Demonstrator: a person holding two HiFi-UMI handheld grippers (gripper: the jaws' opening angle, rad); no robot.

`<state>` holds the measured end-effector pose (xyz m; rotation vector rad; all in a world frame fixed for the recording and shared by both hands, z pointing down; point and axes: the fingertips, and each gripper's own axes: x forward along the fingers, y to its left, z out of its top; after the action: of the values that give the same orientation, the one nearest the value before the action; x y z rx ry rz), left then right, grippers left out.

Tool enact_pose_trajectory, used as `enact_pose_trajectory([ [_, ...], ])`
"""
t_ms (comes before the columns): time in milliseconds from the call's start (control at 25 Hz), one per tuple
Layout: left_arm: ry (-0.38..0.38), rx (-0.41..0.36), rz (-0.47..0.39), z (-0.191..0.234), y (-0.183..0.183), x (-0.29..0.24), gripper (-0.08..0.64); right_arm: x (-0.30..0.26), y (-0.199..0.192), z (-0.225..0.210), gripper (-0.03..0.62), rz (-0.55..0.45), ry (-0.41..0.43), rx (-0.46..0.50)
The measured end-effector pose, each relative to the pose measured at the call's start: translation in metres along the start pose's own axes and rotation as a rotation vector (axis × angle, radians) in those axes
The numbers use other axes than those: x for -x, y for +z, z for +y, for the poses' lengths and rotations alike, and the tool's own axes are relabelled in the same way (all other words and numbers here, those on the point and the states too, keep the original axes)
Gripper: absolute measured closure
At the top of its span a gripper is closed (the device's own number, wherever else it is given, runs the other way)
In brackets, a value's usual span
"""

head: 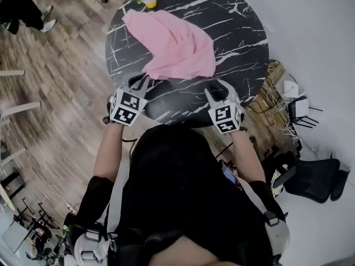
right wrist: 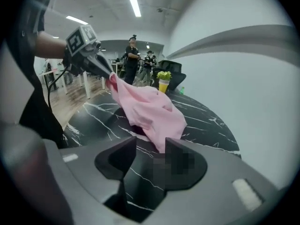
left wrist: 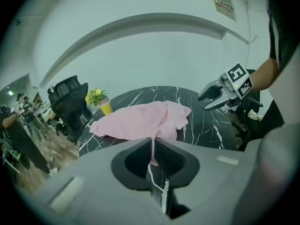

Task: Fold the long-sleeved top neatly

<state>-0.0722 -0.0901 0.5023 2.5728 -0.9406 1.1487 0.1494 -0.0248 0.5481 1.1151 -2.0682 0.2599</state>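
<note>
- The left gripper (left wrist: 152, 146) is pinching a thin edge of the pink top (left wrist: 140, 121) between closed jaws.
- The right gripper (right wrist: 151, 145) is holding its jaws apart, with the top's edge hanging at their tips.
- Beyond both grippers' jaws, the top is lying bunched on the black marble table (head: 238, 26).

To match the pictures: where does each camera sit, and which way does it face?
Head view: on the head, steeply down at table and pink top; both arms show.
Left gripper view: on left tool, shut on the top, facing the wall; right tool shows.
Right gripper view: on right tool, open, facing people; left tool shows.
All share the top.
</note>
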Motion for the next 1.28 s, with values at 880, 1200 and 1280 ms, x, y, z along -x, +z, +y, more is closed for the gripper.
enact_pose_trajectory([
  [880, 0.013, 0.095, 0.019, -0.019, -0.046, 0.017, 0.534, -0.065, -0.019, 0.018, 0.543, 0.104, 0.031, 0.228],
  [1200, 0.024, 0.076, 0.025, -0.047, -0.052, 0.017, 0.535, -0.008, -0.018, 0.006, 0.549, 0.022, -0.02, 0.126],
  [1280, 0.024, 0.066, 0.018, -0.06, -0.047, 0.018, 0.535, 0.012, -0.019, -0.001, 0.551, -0.003, -0.028, 0.079],
])
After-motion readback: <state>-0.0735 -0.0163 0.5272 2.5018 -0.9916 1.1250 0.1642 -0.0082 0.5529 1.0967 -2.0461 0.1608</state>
